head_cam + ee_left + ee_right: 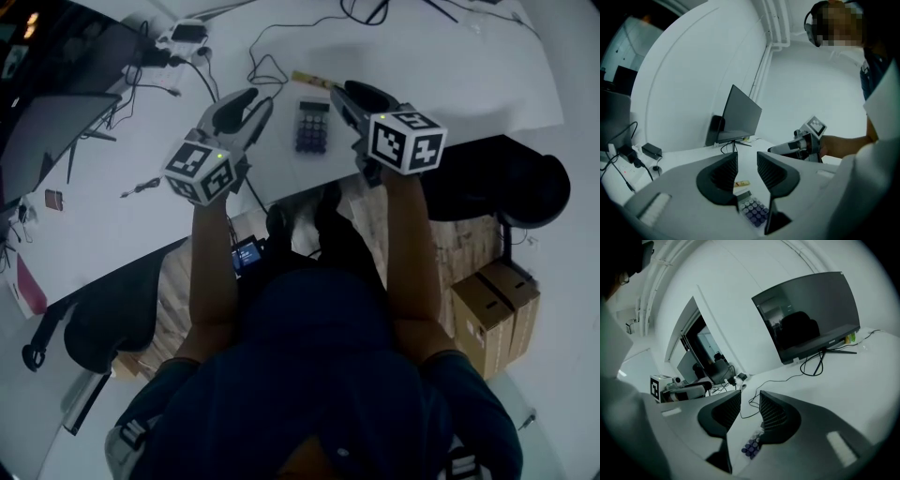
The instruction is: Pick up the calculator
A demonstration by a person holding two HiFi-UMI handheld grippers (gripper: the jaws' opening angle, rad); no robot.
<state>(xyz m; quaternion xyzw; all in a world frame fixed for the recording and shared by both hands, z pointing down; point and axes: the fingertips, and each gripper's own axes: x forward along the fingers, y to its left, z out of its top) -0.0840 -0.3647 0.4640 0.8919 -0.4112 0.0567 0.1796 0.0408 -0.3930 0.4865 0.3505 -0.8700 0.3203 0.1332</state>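
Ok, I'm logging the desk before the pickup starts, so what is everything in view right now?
table: one, white, across the top of the head view
calculator: one, dark with purple keys, flat on the table between the grippers
yellow bar: one, yellowish, just beyond the calculator
cables: several, black, trailing over the far part of the table
monitors: two, dark, at the picture's left
cardboard boxes: two, brown, on the floor at the picture's right
office chair: one, black, lower left
left gripper: one, grey, jaws slightly apart, empty
right gripper: one, grey, jaws slightly apart, empty
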